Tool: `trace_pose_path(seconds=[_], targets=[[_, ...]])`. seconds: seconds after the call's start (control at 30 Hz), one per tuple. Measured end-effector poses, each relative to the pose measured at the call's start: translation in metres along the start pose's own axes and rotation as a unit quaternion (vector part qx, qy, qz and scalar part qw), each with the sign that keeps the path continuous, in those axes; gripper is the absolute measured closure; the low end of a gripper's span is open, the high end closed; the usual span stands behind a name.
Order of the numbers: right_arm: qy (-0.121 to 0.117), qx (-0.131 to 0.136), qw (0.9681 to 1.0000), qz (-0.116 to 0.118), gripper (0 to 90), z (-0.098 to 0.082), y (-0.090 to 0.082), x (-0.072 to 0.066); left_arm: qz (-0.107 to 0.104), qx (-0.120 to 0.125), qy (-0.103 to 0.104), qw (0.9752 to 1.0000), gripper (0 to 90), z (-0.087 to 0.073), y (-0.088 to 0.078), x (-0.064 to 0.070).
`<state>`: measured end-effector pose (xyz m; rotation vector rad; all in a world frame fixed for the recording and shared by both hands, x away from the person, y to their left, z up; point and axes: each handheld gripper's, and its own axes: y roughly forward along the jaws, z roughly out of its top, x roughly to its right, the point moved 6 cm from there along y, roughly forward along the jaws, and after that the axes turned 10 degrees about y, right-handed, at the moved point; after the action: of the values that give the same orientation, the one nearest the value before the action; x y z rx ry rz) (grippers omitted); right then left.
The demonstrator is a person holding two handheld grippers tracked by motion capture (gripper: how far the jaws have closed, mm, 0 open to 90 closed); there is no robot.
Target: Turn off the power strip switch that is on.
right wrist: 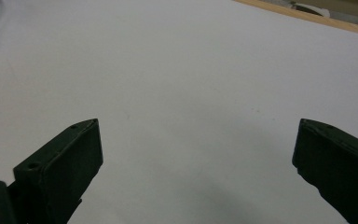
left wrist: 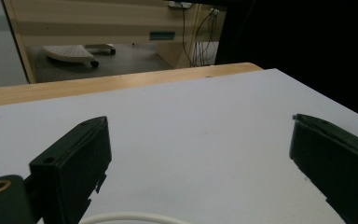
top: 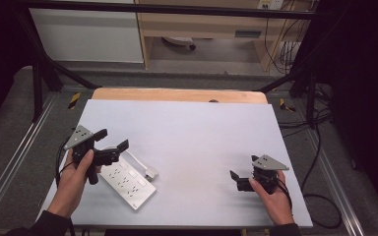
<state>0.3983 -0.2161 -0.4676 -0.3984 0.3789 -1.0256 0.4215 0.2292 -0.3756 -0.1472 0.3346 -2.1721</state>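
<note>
A white power strip (top: 127, 182) with several sockets lies flat on the white table top (top: 192, 132) at the front left, its white cord (top: 141, 164) running along its far side. My left gripper (top: 112, 139) hovers just above the strip's far end, held in a hand, open with nothing between its jaws. In the left gripper view the gripper (left wrist: 198, 140) stands wide open over bare table, with a curve of white cord (left wrist: 130, 218) at the bottom edge. My right gripper (top: 243, 167) is at the front right, low over the table, open and empty (right wrist: 196, 144).
The table's wooden far edge (top: 177, 94) shows beyond the white sheet. Black frame posts (top: 37, 83) stand at the far corners, and cables (top: 320, 196) trail on the floor to the right. A cabinet (top: 202, 29) stands behind the table.
</note>
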Motion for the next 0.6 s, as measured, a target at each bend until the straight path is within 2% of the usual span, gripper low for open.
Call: trace_pose_path(seconds=[0.6], targets=[[0.001,0.001,1.0000,-0.001,2.1,0.000,0.000,0.001,0.007,0.012,-0.002,0.9999,5.2,-0.001,-0.033,-0.009]])
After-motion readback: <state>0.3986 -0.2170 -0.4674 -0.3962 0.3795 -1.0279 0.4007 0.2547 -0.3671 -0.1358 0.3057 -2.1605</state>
